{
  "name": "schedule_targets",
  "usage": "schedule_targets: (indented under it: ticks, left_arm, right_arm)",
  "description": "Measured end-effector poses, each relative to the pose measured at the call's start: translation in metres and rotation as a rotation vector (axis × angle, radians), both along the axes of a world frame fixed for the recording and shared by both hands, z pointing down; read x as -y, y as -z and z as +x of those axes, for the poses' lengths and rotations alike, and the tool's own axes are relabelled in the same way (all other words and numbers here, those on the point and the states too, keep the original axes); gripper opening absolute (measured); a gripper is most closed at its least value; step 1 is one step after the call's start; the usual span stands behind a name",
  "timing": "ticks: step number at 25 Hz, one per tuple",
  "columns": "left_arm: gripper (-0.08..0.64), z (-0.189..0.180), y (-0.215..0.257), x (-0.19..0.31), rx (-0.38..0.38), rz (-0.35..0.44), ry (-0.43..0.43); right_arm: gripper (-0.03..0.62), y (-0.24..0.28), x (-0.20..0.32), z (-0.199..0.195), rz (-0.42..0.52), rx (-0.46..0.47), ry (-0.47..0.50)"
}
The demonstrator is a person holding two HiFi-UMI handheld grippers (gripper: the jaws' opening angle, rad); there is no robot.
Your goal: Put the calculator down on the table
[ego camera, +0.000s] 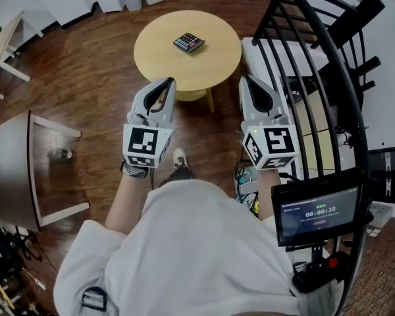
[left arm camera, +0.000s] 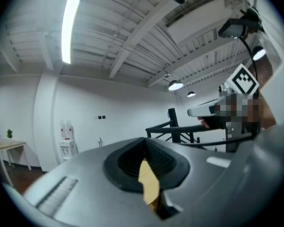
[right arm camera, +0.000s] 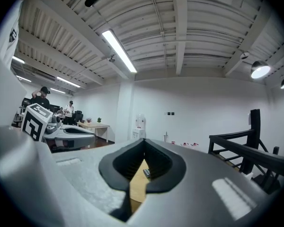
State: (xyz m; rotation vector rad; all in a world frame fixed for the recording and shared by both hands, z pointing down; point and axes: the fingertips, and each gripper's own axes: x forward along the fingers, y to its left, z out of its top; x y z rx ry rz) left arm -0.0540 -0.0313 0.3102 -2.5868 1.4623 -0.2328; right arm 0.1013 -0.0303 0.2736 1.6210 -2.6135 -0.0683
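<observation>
Seen from the head camera, looking steeply down, a person in a white top stands on a dark wood floor and holds a grey gripper in each hand. Both point level toward 12 o'clock.

A round pale wooden table point(ego camera: 158, 54) stands at 12 o'clock, just beyond the gripper tips. A dark rectangular calculator point(ego camera: 189, 43) lies flat on it, keys up, near the middle of the top and a little toward the 12 o'clock side. Nothing touches the calculator.

The left tongs point(ego camera: 170, 82) sit at 11 o'clock, near the table's near edge. In the left gripper view their tips point(left arm camera: 144, 141) meet with nothing between them. Only a sliver of the table point(left arm camera: 149, 186) shows through the gap lower down.

The right tongs point(ego camera: 245, 79) sit at 1 o'clock, beside the table's right edge. In the right gripper view they are also closed at the tip point(right arm camera: 144, 141) and empty. The table point(right arm camera: 137, 188) and the small calculator point(right arm camera: 146, 173) show through the gap, well ahead of the tongs.

A black metal railing point(ego camera: 316, 78) curves down the 3 o'clock side. A small screen point(ego camera: 319, 212) on a mount sits at 4 o'clock.

Judging by how things lie, the placing step looks done: the calculator rests on the table and both tongs are apart from it. The next move seems to call only for keeping both grippers clear of the table edge, so that nothing nudges the calculator.
</observation>
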Motion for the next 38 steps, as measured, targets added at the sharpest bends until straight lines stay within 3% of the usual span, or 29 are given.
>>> schedule_targets:
  ticks: [4,11,20,28,38]
  left_arm:
    - [0.006,0.02,0.009,-0.055,0.012,0.029,-0.015]
    - [0.006,0.043,-0.001,-0.105,0.027,0.021,0.007]
    - [0.006,0.042,0.014,-0.153,0.028,0.043,0.031]
    - [0.006,0.027,0.004,-0.168,0.028,0.035,0.018]
    - [0.006,0.006,0.018,-0.149,0.034,0.068,0.006]
  right_arm:
    - [0.0,0.003,-0.054,0.014,0.009,0.0,0.002]
    - [0.0,-0.008,-0.1,0.034,-0.01,0.0,0.027]
    - [0.0,-0.002,-0.145,0.028,-0.001,0.001,0.064]
    - [0.0,-0.009,-0.159,0.01,0.012,-0.035,0.071]
    - [-0.002,0.002,-0.146,-0.005,0.034,-0.053,0.035]
